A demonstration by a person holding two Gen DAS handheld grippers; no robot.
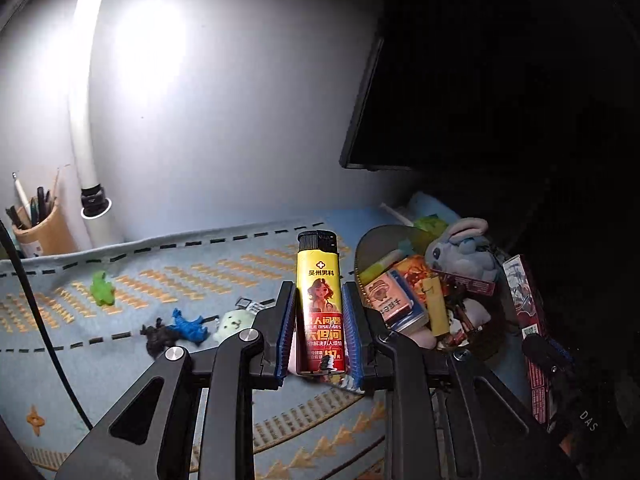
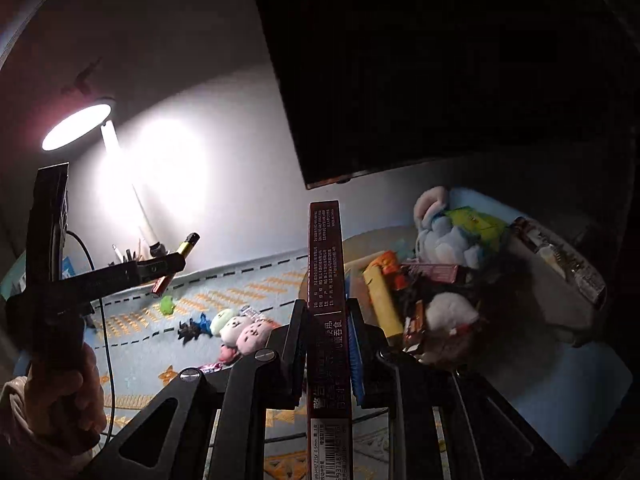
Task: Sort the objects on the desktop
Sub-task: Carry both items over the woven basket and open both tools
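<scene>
My left gripper (image 1: 319, 312) is shut on a yellow and red lighter (image 1: 320, 304) with a black cap, held upright above the blue mat (image 1: 180, 272). My right gripper (image 2: 325, 320) is shut on a long dark red box (image 2: 326, 280), held upright. The left gripper and its lighter also show in the right wrist view (image 2: 176, 264) at the left. A round basket (image 1: 372, 240) to the right holds a blue plush toy (image 1: 464, 252), small boxes and other items. The dark red box shows at the right in the left wrist view (image 1: 528, 312).
Small toys lie on the mat: a green figure (image 1: 102, 288), a blue figure (image 1: 190, 324), a dark figure (image 1: 158, 336) and pale plush heads (image 2: 240, 328). A pen holder (image 1: 40, 224) and a lit desk lamp (image 2: 76, 126) stand at the back left. A dark monitor (image 1: 460, 100) hangs at the right.
</scene>
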